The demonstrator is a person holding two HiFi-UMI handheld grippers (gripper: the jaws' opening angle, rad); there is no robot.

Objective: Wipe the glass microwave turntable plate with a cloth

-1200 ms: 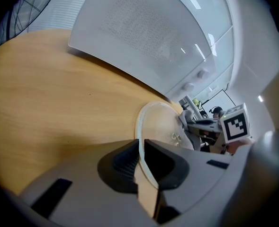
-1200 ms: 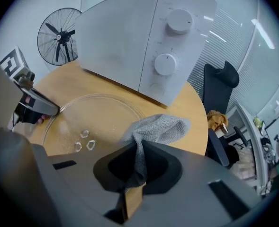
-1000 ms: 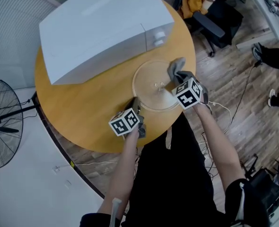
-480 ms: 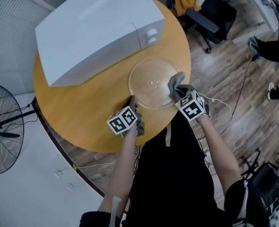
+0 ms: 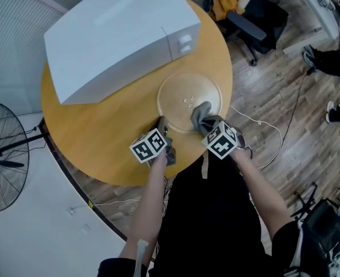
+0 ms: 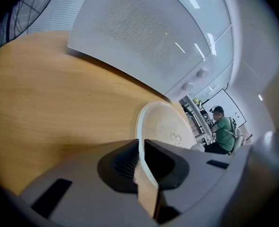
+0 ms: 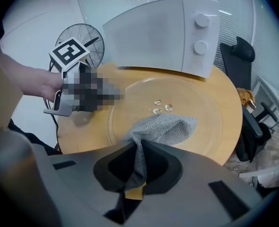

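Item: glass turntable plate (image 5: pixel 188 97), flat on the round counter (image 5: pixel 100 131) beside the microwave (image 5: pixel 118 33). I judge it stiff, slick and breakable; I hold it by the rim. My left gripper (image 6: pixel 140 157): jaws clamped on its near rim. My right gripper (image 7: pixel 138 167): jaws pinching the soft grey cloth (image 7: pixel 165 129), which rests on the glass.

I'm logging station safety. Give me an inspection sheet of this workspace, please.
Surface: round wooden table.
Job's things: glass plate flat on the table near the person's edge; grey cloth resting on the plate.
Clutter: nothing seen.
Grippers: left gripper shut on the plate's rim; right gripper shut on the cloth.
Cables: white cable loose on the floor beside the table.
Surroundings: white microwave on the table behind the plate; fan and office chair on the wood floor.
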